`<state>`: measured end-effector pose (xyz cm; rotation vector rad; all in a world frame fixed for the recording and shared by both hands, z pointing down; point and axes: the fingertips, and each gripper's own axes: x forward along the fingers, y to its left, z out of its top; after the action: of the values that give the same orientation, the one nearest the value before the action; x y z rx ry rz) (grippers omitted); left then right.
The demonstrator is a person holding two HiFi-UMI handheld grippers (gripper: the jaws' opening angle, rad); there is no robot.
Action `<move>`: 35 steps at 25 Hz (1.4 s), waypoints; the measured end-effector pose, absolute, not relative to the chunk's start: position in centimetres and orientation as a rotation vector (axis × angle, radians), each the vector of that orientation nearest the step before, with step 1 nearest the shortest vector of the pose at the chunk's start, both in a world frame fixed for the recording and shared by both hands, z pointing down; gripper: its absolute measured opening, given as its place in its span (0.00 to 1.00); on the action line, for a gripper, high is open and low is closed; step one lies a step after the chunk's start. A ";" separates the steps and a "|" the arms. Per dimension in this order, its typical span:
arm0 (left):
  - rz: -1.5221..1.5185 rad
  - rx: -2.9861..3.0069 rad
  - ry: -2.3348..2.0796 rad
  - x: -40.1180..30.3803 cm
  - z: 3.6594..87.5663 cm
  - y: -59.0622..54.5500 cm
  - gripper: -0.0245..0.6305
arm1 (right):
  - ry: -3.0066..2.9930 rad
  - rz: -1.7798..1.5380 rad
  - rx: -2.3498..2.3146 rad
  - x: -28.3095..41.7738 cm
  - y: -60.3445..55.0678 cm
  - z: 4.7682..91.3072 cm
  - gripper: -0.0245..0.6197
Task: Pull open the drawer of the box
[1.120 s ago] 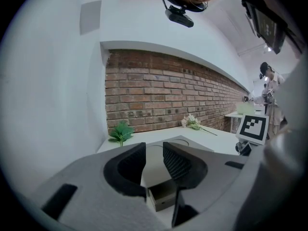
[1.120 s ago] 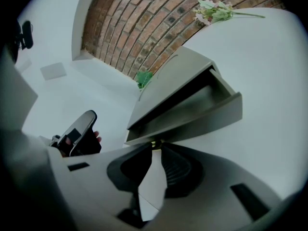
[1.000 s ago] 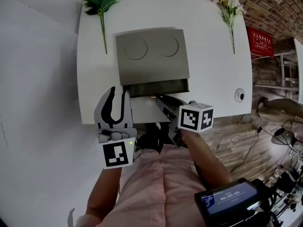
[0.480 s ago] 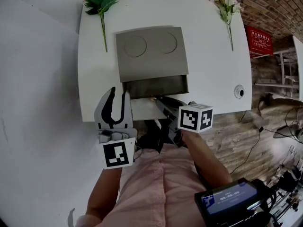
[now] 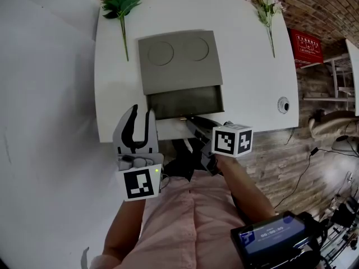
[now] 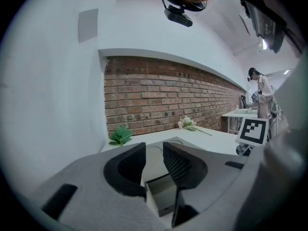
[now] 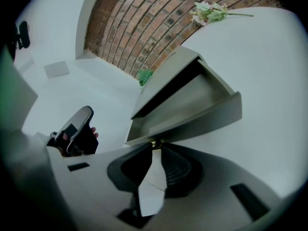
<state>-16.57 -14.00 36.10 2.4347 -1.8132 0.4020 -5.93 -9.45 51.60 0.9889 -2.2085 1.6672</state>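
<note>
A grey box (image 5: 178, 59) with two round recesses in its lid stands on the white table (image 5: 252, 66). Its drawer (image 5: 185, 102) sticks out part way toward me and is open on top. My right gripper (image 5: 188, 119) is shut on the small brass knob (image 7: 154, 143) at the middle of the drawer front (image 7: 202, 117). My left gripper (image 5: 140, 114) stands open at the table's front edge, left of the drawer and apart from it. Between its fingers the left gripper view shows the drawer's corner (image 6: 161, 196), which they do not touch.
A green leafy sprig (image 5: 119, 7) lies at the table's back left, and a pale flower stem (image 5: 267, 9) at the back right. A round cable hole (image 5: 283, 106) sits near the right front edge. A person (image 6: 263, 93) stands far off at another table.
The drawer shows a little further out of the box than a second ago, with the right gripper still on its knob. The left gripper has hardly moved.
</note>
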 end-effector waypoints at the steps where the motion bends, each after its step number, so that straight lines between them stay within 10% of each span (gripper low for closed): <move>1: 0.401 2.439 -1.813 -16.5 36.0 -13.9 0.22 | -2.210 1.663 0.992 -5.9 -9.4 51.5 0.14; 35: 0.389 2.491 -1.794 -16.7 35.3 -11.0 0.22 | -2.201 1.673 1.009 -5.5 -5.8 51.9 0.14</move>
<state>-16.65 -11.03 35.28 2.4911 -1.7943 0.3891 -5.51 -5.75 51.87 1.0087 -2.2010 1.6734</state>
